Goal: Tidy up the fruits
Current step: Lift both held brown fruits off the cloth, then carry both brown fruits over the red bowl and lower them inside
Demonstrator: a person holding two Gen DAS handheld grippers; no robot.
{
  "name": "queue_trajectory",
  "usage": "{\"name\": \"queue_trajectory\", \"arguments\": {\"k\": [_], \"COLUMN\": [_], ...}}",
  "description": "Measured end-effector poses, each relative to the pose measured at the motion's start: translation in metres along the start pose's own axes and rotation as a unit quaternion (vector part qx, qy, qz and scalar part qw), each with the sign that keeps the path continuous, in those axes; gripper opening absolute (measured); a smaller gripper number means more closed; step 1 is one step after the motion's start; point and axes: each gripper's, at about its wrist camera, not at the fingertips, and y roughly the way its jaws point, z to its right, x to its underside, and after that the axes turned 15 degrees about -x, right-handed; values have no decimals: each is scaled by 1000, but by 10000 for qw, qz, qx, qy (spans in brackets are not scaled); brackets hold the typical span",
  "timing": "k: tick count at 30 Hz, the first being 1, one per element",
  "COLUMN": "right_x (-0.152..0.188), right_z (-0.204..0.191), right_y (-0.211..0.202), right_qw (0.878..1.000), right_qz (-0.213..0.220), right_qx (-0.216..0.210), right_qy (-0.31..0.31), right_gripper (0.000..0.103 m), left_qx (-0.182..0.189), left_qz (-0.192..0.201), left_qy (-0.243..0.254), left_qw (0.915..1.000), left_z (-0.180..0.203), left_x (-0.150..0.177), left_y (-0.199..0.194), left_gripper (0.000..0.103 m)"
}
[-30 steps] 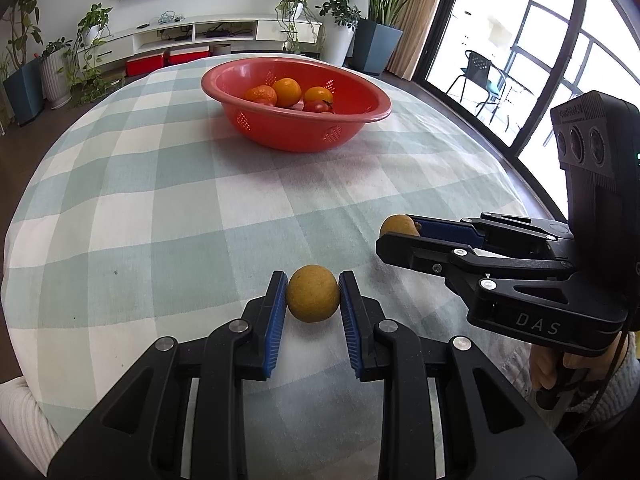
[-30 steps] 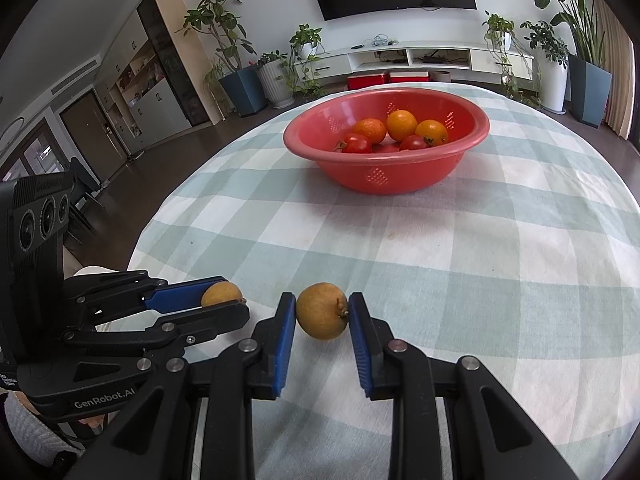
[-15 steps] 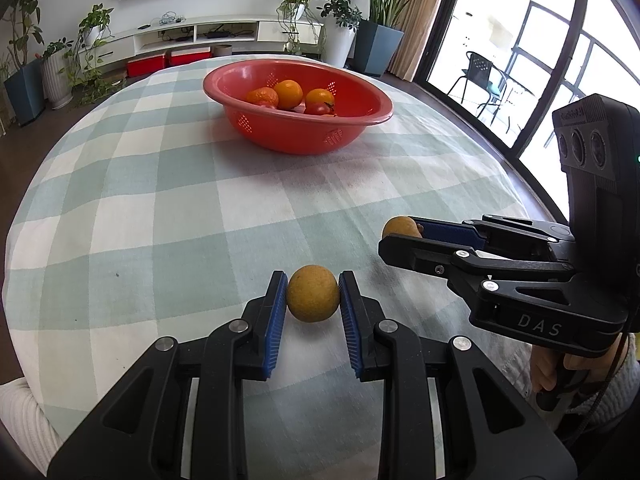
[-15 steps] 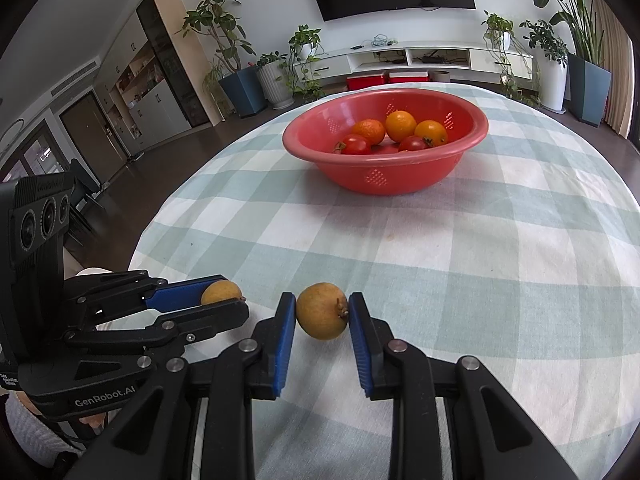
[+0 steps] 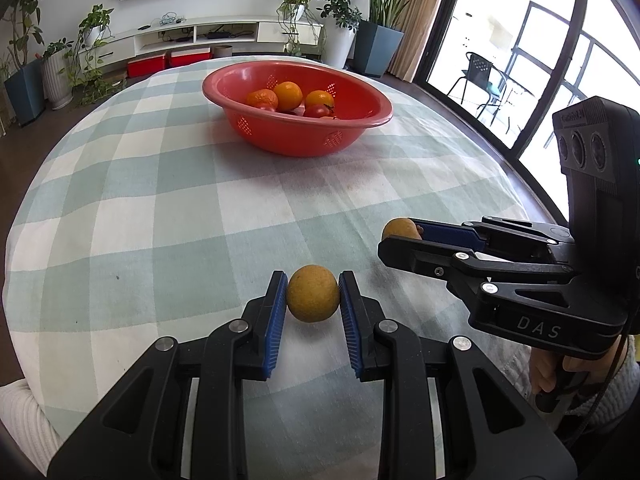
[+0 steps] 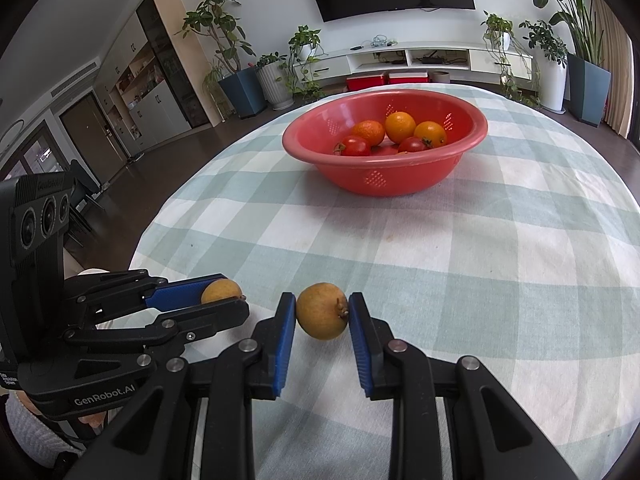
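Observation:
My left gripper (image 5: 313,298) is shut on a round yellow-brown fruit (image 5: 313,298), its blue pads pressing both sides just above the checked tablecloth (image 5: 160,216). To its right, my right gripper (image 5: 400,236) holds a second yellow-brown fruit (image 5: 398,229). In the right wrist view that gripper (image 6: 322,312) is shut on its stemmed fruit (image 6: 322,312), and the left gripper (image 6: 224,300) shows at lower left with its fruit (image 6: 221,291). A red perforated bowl (image 5: 372,120) (image 6: 384,184) at the table's far side holds oranges (image 6: 400,126) and tomatoes (image 6: 354,146).
The round table drops off at its edges on all sides. Beyond it stand potted plants (image 5: 376,40), a white TV bench (image 5: 200,36) and a glass door (image 5: 520,60) to the right. A person's hand (image 5: 560,368) grips the right tool's handle.
Both views have tilted a little, so the bowl sits slightly lower in the pictures. Both grippers stay shut on their fruits.

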Motion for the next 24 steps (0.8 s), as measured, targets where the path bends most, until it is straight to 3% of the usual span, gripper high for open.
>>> {"name": "queue_trajectory", "arguments": {"k": [24], "right_x": [-12], "right_z": [3], "right_y": [-9], "right_qw": [9996], "right_qz": [223], "right_qx": [-94], "right_qy": [150], "right_gripper": [29], "left_qx": [8], "left_qz": [114], "left_qy": [35], "left_qw": [9999], "left_z": [3], "left_x": [-17], "left_y": [2], "left_gripper": [25]}}
